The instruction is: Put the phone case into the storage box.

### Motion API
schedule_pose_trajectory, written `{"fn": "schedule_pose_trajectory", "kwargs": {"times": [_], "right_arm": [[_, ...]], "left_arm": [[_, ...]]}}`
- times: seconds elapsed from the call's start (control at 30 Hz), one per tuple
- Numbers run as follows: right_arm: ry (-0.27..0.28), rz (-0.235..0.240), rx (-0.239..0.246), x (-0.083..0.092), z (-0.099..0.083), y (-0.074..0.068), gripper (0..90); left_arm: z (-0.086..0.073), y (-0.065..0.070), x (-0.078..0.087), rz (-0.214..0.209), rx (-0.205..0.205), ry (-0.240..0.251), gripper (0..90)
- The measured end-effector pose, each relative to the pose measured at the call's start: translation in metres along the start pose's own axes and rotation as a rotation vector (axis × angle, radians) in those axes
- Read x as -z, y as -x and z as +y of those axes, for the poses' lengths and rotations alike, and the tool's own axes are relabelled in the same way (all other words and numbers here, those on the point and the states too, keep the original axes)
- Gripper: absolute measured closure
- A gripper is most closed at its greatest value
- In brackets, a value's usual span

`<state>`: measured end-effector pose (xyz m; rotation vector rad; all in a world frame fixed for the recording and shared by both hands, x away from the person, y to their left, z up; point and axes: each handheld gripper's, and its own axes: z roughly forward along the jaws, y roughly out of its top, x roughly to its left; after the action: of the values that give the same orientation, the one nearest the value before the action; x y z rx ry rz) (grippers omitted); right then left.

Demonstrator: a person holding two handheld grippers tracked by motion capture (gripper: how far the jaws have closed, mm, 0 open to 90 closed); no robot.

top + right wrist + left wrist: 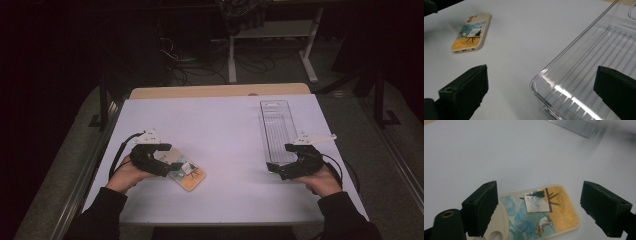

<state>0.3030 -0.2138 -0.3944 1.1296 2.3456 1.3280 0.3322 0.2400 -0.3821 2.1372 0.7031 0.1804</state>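
A cream phone case (186, 172) printed with a blue and orange painting lies flat on the white table at the front left. My left gripper (165, 157) hovers open right over its near end, with the case (541, 212) between and below the two jaws. A long clear plastic tray (278, 131) lies lengthwise at the right. My right gripper (282, 160) stands open at the tray's near end; its jaws straddle the tray's near corner (574, 85) without closing on it. The phone case (471, 32) lies farther off in the right gripper view.
The white table (220, 130) has a wooden strip (220, 91) along its far edge. Beyond it stand desk legs (232, 60) and cables on a dark floor. Both forearms in dark sleeves come in from the bottom.
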Motion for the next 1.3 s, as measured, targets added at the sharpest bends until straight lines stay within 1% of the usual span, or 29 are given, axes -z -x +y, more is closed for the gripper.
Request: {"fn": "schedule_pose_trajectory", "kwargs": {"times": [0.03,0.1,0.13,0.17,0.23,0.27,0.3,0.33,0.37,0.43,0.47,0.5,0.57,0.6,0.63,0.7,0.73,0.77,0.83,0.87,0.97,1.0,1.03,1.1,1.17,1.2,1.23,1.27,1.3], "right_arm": [[-0.001,-0.001,0.002,0.0,0.0,0.0,0.0],[-0.005,-0.002,-0.006,0.002,-0.001,0.0,0.0],[-0.003,-0.002,-0.004,0.002,-0.002,0.001,0.0],[0.001,-0.002,-0.004,0.002,-0.002,0.001,0.0],[0.0,-0.004,-0.008,0.003,-0.002,0.001,0.0],[-0.004,-0.004,-0.012,0.003,-0.003,0.001,0.0],[-0.004,-0.004,-0.012,0.003,-0.003,0.001,0.0],[-0.002,-0.004,-0.008,0.003,-0.003,0.001,0.0],[-0.002,-0.007,-0.008,0.003,-0.003,0.002,0.0],[-0.001,-0.008,-0.014,0.003,-0.003,0.002,0.0],[0.002,-0.008,-0.013,0.004,-0.003,0.002,0.0],[0.004,-0.007,-0.014,0.003,-0.003,0.002,0.0],[0.002,-0.007,-0.012,0.003,-0.003,0.002,0.0],[-0.003,-0.007,-0.012,0.003,-0.003,0.002,0.0],[-0.005,-0.006,-0.012,0.003,-0.003,0.002,0.0],[-0.006,-0.007,-0.016,0.002,-0.002,0.002,0.0],[-0.005,-0.007,-0.018,0.002,-0.002,0.002,0.0],[-0.004,-0.006,-0.016,0.002,-0.002,0.002,0.0],[-0.003,-0.004,-0.013,0.003,-0.003,0.003,0.0],[-0.003,-0.004,-0.013,0.003,-0.003,0.003,0.0],[0.0,-0.003,-0.011,0.003,-0.002,0.003,0.0],[0.0,-0.003,-0.011,0.003,-0.003,0.004,0.0],[0.0,-0.003,-0.011,0.003,-0.003,0.004,0.0],[-0.001,-0.003,-0.015,0.003,-0.002,0.004,0.0],[0.0,0.0,-0.011,0.002,-0.002,0.005,0.0],[-0.006,0.002,-0.017,0.002,-0.001,0.004,0.0],[-0.006,0.002,-0.017,0.002,-0.001,0.004,0.0],[-0.004,0.004,-0.006,0.002,0.0,0.004,0.0],[-0.01,0.007,0.003,0.0,0.002,0.005,0.0]], "left_arm": [[0.001,-0.001,-0.001,-0.001,-0.005,-0.008,15.6],[0.003,-0.001,-0.004,-0.005,0.004,-0.008,17.6],[0.005,-0.001,-0.005,-0.004,-0.005,-0.008,19.0],[0.006,-0.001,-0.006,-0.008,0.0,-0.005,21.6],[0.009,-0.001,-0.008,-0.013,-0.017,-0.007,25.3],[0.01,0.0,-0.009,-0.008,-0.002,-0.005,27.5],[0.011,0.0,-0.011,-0.008,-0.012,-0.009,27.5],[0.012,0.0,-0.013,-0.013,-0.016,-0.016,29.9],[0.013,0.001,-0.014,-0.014,-0.007,-0.015,33.1],[0.014,0.001,-0.017,-0.017,-0.019,-0.022,35.0],[0.015,0.001,-0.018,-0.015,-0.013,-0.023,36.3],[0.016,0.001,-0.02,-0.014,-0.007,-0.021,40.0],[0.018,0.002,-0.023,-0.011,-0.006,-0.02,41.3],[0.02,0.002,-0.024,-0.009,-0.014,-0.023,43.2],[0.021,0.003,-0.026,-0.012,-0.001,-0.022,45.6],[0.023,0.004,-0.03,-0.006,-0.008,-0.023,48.8],[0.024,0.005,-0.032,-0.004,-0.002,-0.024,51.4],[0.026,0.005,-0.033,0.0,-0.014,-0.03,52.5],[0.028,0.006,-0.038,0.001,-0.004,-0.04,57.3],[0.028,0.006,-0.04,-0.002,-0.008,-0.041,59.6],[0.031,0.008,-0.05,-0.026,0.014,-0.057,68.2],[0.031,0.008,-0.05,-0.026,0.014,-0.057,70.8],[0.032,0.008,-0.053,-0.03,0.002,-0.065,70.8],[0.032,0.009,-0.057,-0.037,0.016,-0.073,75.5],[0.033,0.009,-0.061,-0.042,0.014,-0.084,81.7],[0.033,0.009,-0.063,-0.042,0.014,-0.09,86.6],[0.033,0.01,-0.065,-0.052,0.021,-0.097,86.6],[0.033,0.01,-0.067,-0.053,0.014,-0.105,88.8],[0.032,0.012,-0.069,-0.053,0.023,-0.104,89.4]]}}
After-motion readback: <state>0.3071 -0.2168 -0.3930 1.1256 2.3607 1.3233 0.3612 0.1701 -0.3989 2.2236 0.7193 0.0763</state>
